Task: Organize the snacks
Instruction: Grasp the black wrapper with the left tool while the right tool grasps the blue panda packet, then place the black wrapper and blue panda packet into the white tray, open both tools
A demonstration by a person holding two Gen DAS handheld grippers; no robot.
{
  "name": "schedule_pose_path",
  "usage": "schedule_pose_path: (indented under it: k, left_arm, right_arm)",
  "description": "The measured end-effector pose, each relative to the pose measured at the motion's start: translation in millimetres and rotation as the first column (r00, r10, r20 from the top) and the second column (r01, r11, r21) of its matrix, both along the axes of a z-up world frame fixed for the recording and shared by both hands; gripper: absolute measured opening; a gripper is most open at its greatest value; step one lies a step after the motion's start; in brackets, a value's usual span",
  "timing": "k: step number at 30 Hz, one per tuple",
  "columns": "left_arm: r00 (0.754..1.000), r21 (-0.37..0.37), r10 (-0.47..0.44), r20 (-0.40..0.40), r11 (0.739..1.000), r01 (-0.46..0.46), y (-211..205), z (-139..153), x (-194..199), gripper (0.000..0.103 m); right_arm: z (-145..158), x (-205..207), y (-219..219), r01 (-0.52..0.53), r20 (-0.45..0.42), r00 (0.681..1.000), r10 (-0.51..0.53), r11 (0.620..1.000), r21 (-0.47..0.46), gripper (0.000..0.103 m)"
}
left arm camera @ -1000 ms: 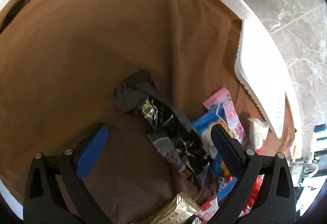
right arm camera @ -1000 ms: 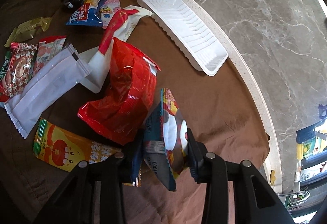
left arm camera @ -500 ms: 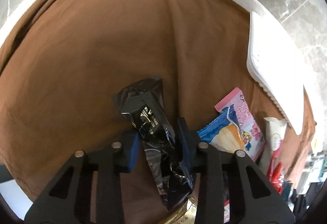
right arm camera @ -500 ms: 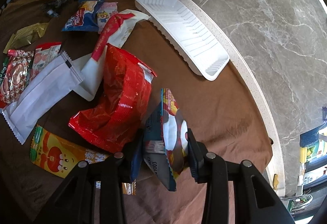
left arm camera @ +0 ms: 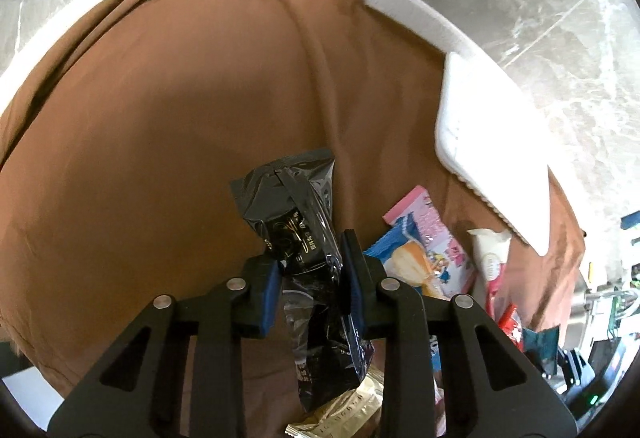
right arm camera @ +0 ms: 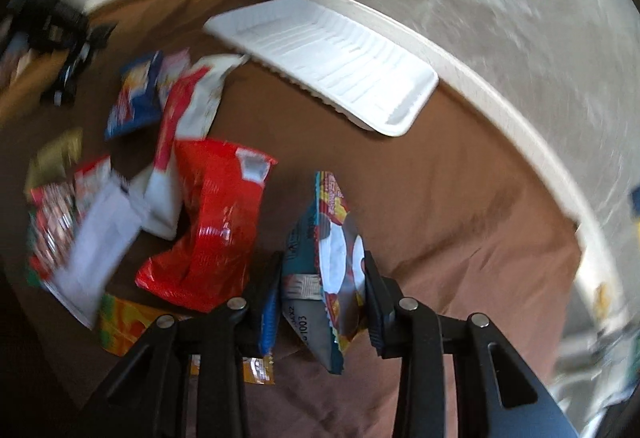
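black packet (left arm camera: 298, 226) in left tool (left arm camera: 310, 278), clamped

The right gripper (right arm camera: 320, 290) pinches a teal snack packet (right arm camera: 326, 262) between its blue-padded jaws, which have just been closing, above the brown cloth (right arm camera: 460, 222). Beyond the packet a white ribbed tray (right arm camera: 332, 62) lies near the table's pale rim. Left of the packet sits a crumpled red bag (right arm camera: 216, 222), with blurred wrappers scattered farther left.
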State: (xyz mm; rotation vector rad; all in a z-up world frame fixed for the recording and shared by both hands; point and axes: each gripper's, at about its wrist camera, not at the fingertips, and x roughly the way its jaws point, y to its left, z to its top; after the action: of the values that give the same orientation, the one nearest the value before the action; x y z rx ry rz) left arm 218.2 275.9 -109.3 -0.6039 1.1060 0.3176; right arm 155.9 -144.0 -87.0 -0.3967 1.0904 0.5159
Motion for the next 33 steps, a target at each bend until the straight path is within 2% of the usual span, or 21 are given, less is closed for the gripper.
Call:
schedule_pose_path:
  k: [3,7,10,13,16,19,22,28,33]
  left_arm:
    - [1.000,0.001,-0.021,0.015,1.000,0.021,-1,8,0,0.026]
    - [0.996,0.001,-0.072,0.042,0.997,0.072,-6,20,7,0.026]
    - [0.991,0.005,-0.118,0.061,0.993,0.118,-15,26,19,0.026]
    - [0.983,-0.011,-0.165,0.084,0.986,0.167,-24,30,35,0.026]
    - [0.970,-0.015,-0.219,0.110,0.975,0.221,-34,34,57,0.026]
    - [0.954,-0.023,-0.266,0.136,0.962,0.271,-44,36,86,0.026]
    - [0.940,-0.008,-0.306,0.153,0.950,0.311,-52,39,113,0.026]
    - [0.913,0.022,-0.379,0.152,0.925,0.380,-71,37,164,0.026]
    - [0.897,0.090,-0.421,0.136,0.907,0.411,-85,29,200,0.027]
  right_arm:
    - [5,15,-19,0.107,-0.103,0.990,-0.092,0.983,0.146,0.037]
    - [10,30,-38,0.230,-0.219,0.961,-0.169,0.929,0.291,0.037]
    - [12,43,-50,0.313,-0.301,0.932,-0.201,0.864,0.393,0.037]
    - [14,57,-54,0.363,-0.353,0.912,-0.207,0.810,0.460,0.037]
    - [13,80,-55,0.413,-0.414,0.889,-0.197,0.738,0.533,0.037]
    - [13,105,-52,0.441,-0.450,0.876,-0.175,0.669,0.598,0.037]
    - [13,130,-44,0.461,-0.474,0.866,-0.160,0.626,0.630,0.037]
    - [4,179,-18,0.468,-0.486,0.860,-0.153,0.617,0.633,0.037]
    - [-10,212,1,0.454,-0.466,0.867,-0.175,0.664,0.595,0.039]
